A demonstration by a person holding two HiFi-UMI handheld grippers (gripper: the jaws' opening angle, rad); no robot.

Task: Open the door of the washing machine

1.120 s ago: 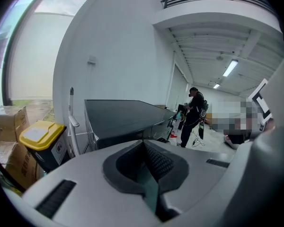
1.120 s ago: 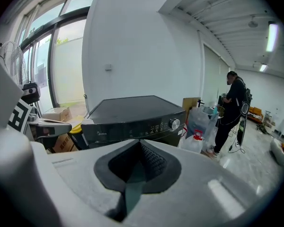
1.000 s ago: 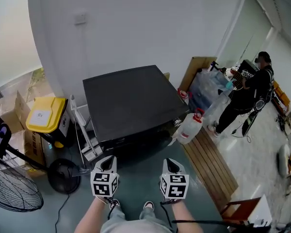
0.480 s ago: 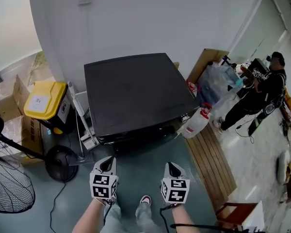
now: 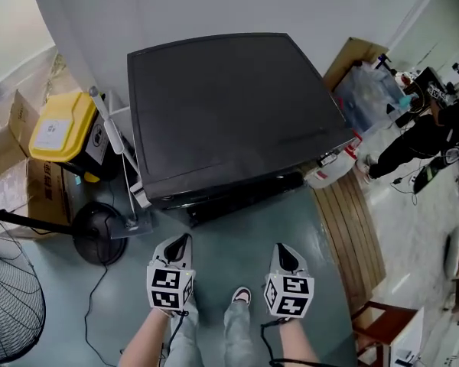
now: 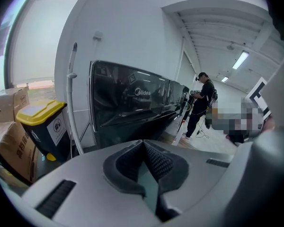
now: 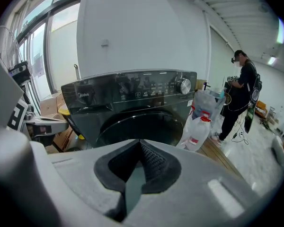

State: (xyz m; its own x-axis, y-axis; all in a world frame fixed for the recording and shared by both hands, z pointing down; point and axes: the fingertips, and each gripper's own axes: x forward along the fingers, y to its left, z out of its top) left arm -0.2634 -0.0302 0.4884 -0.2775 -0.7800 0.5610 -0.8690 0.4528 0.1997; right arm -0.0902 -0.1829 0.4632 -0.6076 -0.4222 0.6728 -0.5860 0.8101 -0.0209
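The black front-loading washing machine [image 5: 222, 105] stands against the white wall, seen from above in the head view. The right gripper view shows its front: the round dark door [image 7: 142, 126] is closed under a control panel with a silver knob [image 7: 183, 85]. The left gripper view takes in the machine [image 6: 132, 103] from its left front corner. My left gripper [image 5: 180, 240] and right gripper [image 5: 283, 249] hover side by side a short way in front of the machine, touching nothing. Both are shut and empty, as the left gripper [image 6: 144, 145] and right gripper [image 7: 141, 148] show in their own views.
A yellow-lidded bin [image 5: 57, 128] and cardboard boxes stand left of the machine, with a floor fan [image 5: 8, 312] and its round base [image 5: 99, 232] nearer me. Right of it are a white jug [image 5: 329, 176], wooden slats [image 5: 359, 228] and a standing person [image 5: 428, 136].
Both grippers have sunk lower in front of the machine. The head view has come closer, so the machine fills more of the frame.
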